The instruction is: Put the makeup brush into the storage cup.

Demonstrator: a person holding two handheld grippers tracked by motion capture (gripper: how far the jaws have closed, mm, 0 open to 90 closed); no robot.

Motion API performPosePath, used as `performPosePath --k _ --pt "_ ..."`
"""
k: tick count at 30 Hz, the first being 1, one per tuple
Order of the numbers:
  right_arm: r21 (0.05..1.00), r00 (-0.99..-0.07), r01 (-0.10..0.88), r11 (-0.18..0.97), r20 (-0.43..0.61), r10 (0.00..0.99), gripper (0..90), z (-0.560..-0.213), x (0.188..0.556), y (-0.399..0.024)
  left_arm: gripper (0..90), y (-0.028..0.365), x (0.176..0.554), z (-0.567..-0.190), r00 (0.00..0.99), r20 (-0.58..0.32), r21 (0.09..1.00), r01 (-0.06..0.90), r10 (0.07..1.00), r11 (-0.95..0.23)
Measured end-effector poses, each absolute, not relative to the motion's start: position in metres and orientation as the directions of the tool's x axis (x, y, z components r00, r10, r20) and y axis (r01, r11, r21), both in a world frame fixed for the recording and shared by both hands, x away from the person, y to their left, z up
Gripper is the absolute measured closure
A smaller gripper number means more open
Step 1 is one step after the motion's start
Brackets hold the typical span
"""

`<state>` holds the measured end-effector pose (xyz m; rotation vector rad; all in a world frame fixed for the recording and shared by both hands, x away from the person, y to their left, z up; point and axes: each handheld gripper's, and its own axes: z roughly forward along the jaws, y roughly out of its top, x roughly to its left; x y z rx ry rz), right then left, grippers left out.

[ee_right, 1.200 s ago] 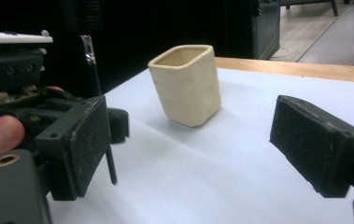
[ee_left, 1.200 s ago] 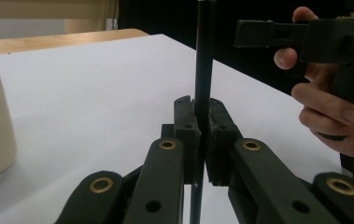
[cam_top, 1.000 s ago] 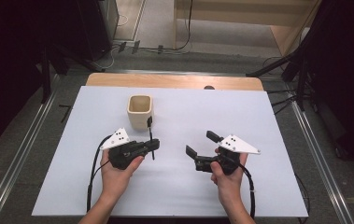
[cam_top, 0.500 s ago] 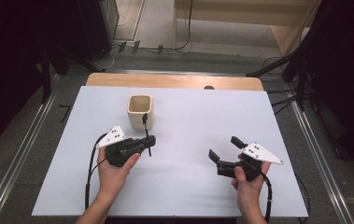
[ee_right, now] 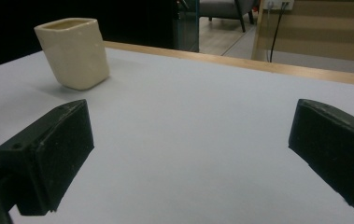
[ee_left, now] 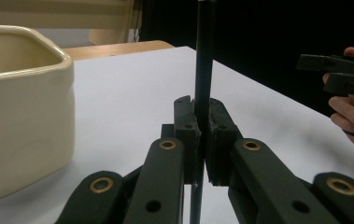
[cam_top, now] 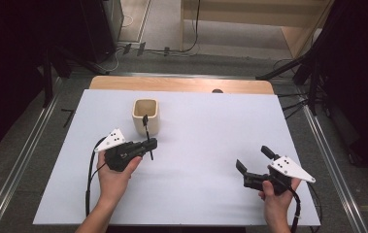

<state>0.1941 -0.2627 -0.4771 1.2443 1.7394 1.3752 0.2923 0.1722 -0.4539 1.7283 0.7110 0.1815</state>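
The left gripper (cam_top: 146,144) is clamping a pen (ee_left: 204,84) upright beside the cup (cam_top: 145,115), ready to drop in; the right gripper (cam_top: 253,161), fingers just opened wide and empty, is idling over the tabletop (cam_top: 210,131).

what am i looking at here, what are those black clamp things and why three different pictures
A person sits at a table covered in white and holds a hand-operated gripper in each hand; there is no robot arm. Each gripper has two black fingers that pinch things.

The high view looks down from above the person. The other two pictures come from small cameras riding on the grippers, looking out along their fingers.

On the table stands a cream cup, open at the top.

The left gripper is shut on a thin black stick, held upright just beside the cup; I cannot tell what kind of stick it is.

The right gripper is off to the right side. Its fingers have just been opening, stand wide apart, and nothing is between them.
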Motion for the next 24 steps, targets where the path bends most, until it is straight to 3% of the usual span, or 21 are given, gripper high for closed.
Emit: performPosePath --k 9,24 --pt "0.943 -0.357 0.331 0.046 0.08 0.931 0.0 -0.489 0.188 -0.286 86.4 0.18 0.297 -0.448 0.788 -0.245 0.928 0.359 0.565 -0.098" --pt "0.946 -0.37 0.321 0.053 0.074 0.926 0.0 -0.491 0.188 -0.287 86.4 0.184 0.315 -0.423 0.777 -0.235 0.94 0.335 0.585 -0.068"
